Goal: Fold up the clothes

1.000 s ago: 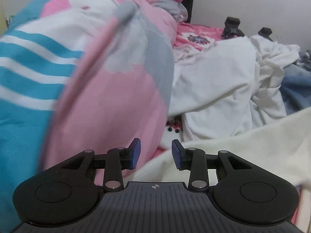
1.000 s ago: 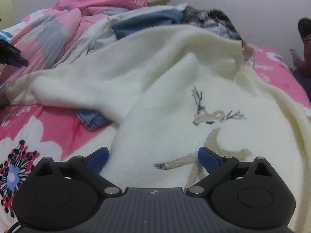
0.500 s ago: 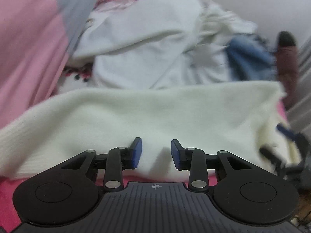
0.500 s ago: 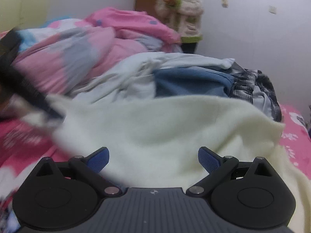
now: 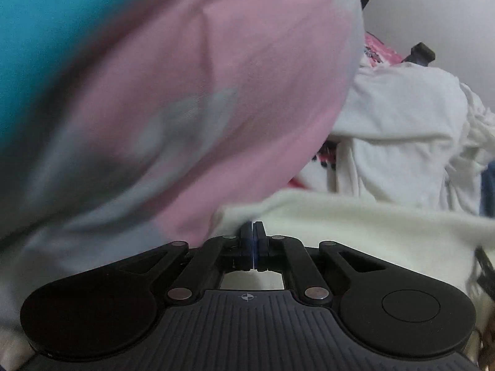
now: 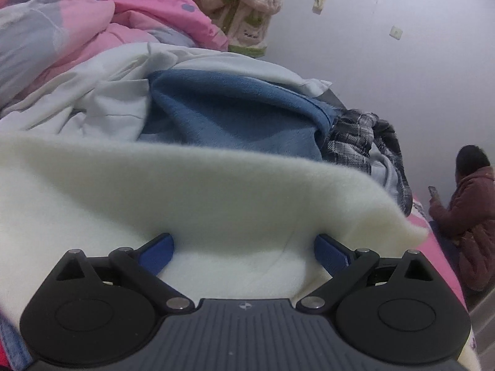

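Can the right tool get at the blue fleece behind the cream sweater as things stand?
Probably not directly. The right tool stands open low over the cream sweater, whose raised fold lies between it and the blue fleece. It would likely have to go over that fold; the fleece's top is uncovered.

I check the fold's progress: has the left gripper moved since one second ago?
Yes. The left gripper has come down to the cream sweater, jaws closing on its edge, beside the pink quilt.

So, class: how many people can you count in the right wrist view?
2: a person in a cream padded coat stands by the far wall; a person in a dark red jacket sits at right. Others may be hidden.
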Motion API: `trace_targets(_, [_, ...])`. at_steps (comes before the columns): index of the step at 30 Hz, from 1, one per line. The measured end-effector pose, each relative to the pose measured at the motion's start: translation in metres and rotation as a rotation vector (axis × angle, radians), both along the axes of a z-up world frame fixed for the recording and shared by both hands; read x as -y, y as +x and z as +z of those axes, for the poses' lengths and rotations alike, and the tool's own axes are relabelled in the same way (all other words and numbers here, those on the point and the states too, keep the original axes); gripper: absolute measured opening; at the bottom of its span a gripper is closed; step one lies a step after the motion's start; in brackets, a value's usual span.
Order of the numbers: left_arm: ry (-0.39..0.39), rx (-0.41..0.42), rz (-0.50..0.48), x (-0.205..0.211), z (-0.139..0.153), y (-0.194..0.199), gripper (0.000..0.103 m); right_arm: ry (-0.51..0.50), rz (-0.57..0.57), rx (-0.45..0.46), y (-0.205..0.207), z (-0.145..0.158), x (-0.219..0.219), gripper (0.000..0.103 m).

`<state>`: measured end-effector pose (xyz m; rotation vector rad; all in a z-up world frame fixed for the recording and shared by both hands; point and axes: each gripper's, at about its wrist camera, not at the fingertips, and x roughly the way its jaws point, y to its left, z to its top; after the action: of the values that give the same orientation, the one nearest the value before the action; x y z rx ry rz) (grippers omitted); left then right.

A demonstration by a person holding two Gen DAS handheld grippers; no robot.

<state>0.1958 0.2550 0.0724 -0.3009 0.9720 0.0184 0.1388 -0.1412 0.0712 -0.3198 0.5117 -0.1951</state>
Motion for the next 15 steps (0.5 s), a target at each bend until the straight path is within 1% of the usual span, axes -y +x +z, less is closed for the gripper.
trace_targets(1, [0.013,-0.008,-0.021,0.004,0.005,-0.007,0.016,-0.002,-0.003,0.001,0.002,0.0,0.001,0.1])
trace_targets(2, [0.042,-0.012,-0.068,0.01,0.009,-0.01,0.031,-0.001,-0.003,-0.001,0.003,0.0,0.0,0.101])
trace_targets(3, [0.1,-0.02,-0.143,0.021,0.012,-0.011,0.033,0.001,-0.003,-0.003,0.005,0.0,0.0,0.101])
trace_targets(5, [0.271,-0.032,-0.314,0.055,0.012,-0.014,0.034,0.008,0.005,-0.009,0.007,-0.001,0.002,0.101])
trace_targets(7, [0.449,-0.03,-0.478,0.093,0.004,-0.02,0.034,0.017,0.015,-0.014,0.008,-0.002,0.004,0.101])
trace_targets(10, [0.745,-0.004,-0.687,0.132,-0.021,-0.037,0.036,0.023,0.021,-0.016,0.01,-0.001,0.005,0.101])
trace_targets(11, [0.834,0.009,-0.737,0.141,-0.031,-0.042,0.036,0.025,0.023,-0.016,0.011,-0.001,0.005,0.101])
trace_targets(13, [0.958,0.054,-0.786,0.15,-0.046,-0.051,0.036,0.03,0.026,-0.017,0.012,-0.001,0.005,0.101])
trace_targets(15, [1.043,0.094,-0.811,0.156,-0.053,-0.055,0.036,0.036,0.029,-0.016,0.012,-0.002,0.006,0.101])
